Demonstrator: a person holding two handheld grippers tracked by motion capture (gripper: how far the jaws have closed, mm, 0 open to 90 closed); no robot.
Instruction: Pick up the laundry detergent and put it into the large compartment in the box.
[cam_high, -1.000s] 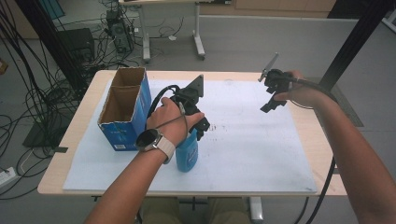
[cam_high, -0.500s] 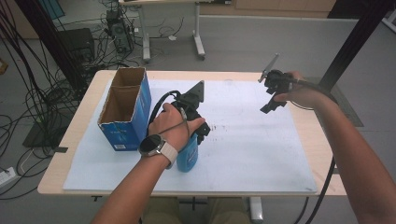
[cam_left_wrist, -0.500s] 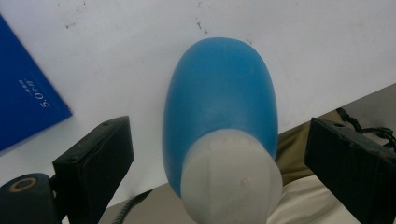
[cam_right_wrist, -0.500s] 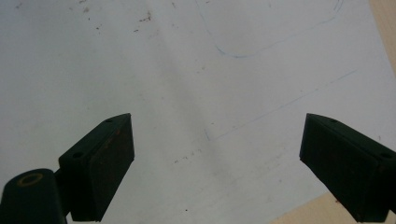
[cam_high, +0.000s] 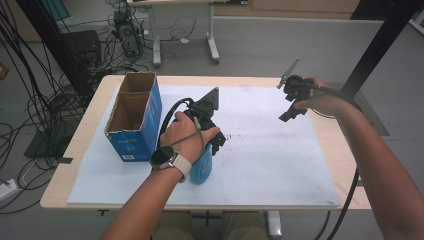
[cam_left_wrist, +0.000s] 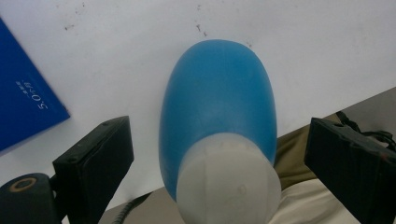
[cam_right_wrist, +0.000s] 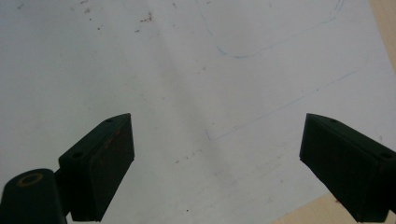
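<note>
A blue bottle (cam_high: 201, 169) with a white cap (cam_left_wrist: 229, 182) stands upright on the white sheet (cam_high: 265, 150), near the table's front. My left gripper (cam_high: 214, 139) hangs just over it, pointing down. In the left gripper view the bottle (cam_left_wrist: 217, 93) sits between the wide-apart jaws of that gripper (cam_left_wrist: 218, 128), and neither pad touches it. My right gripper (cam_high: 291, 106) is held above the sheet at the far right. Its jaws (cam_right_wrist: 217, 123) stand open over bare white paper (cam_right_wrist: 187, 84).
An open-topped blue cardboard box (cam_high: 132, 117) stands at the left of the sheet, close beside the bottle; its corner (cam_left_wrist: 23, 107) appears in the left gripper view. The wooden table edge (cam_high: 345, 150) borders the sheet. Cables and desk legs lie on the floor beyond.
My left hand and gripper have shifted slightly nearer and lower over the bottle. The right gripper has stayed where it was.
</note>
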